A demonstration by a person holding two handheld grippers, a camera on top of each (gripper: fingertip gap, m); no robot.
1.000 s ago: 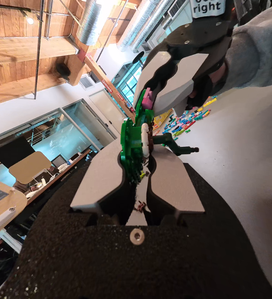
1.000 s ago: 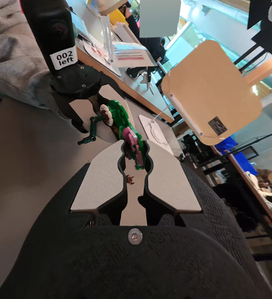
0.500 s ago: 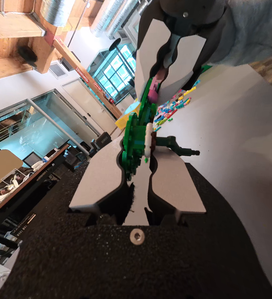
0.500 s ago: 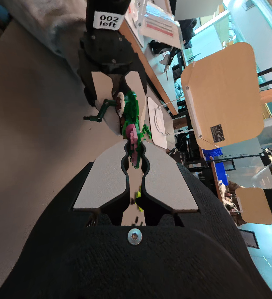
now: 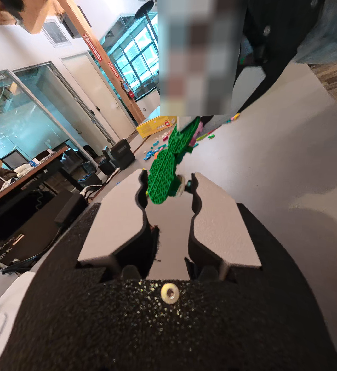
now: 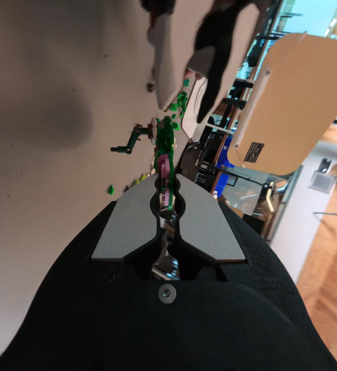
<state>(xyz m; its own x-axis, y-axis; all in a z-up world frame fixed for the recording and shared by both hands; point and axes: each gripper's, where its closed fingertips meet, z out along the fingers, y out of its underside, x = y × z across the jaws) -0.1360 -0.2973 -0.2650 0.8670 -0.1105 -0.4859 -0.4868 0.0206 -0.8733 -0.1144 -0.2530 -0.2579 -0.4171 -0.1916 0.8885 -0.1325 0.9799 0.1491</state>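
My right gripper (image 6: 166, 178) is shut on the pink and green end of a green brick model (image 6: 164, 140) and holds it above the grey table (image 6: 43, 180). A dark green crank arm (image 6: 131, 142) sticks out of the model beside a white flower piece. My left gripper (image 5: 167, 176) is open. The model's round green plate (image 5: 161, 170) stands between its fingertips without being pressed. In the right wrist view the left gripper (image 6: 181, 113) is blurred and sits just beyond the model's far end. A mosaic patch hides most of the right gripper in the left wrist view.
Loose coloured bricks (image 5: 153, 150) and a yellow box (image 5: 155, 126) lie at the table's far end. Small green bricks (image 6: 179, 100) and a lone green piece (image 6: 110, 189) lie on the table. A tan chair back (image 6: 294, 100) stands past the table edge.
My left gripper opened and let go of the model's round green end. My right gripper closed tighter on the pink end and keeps hold. Both views swung round.
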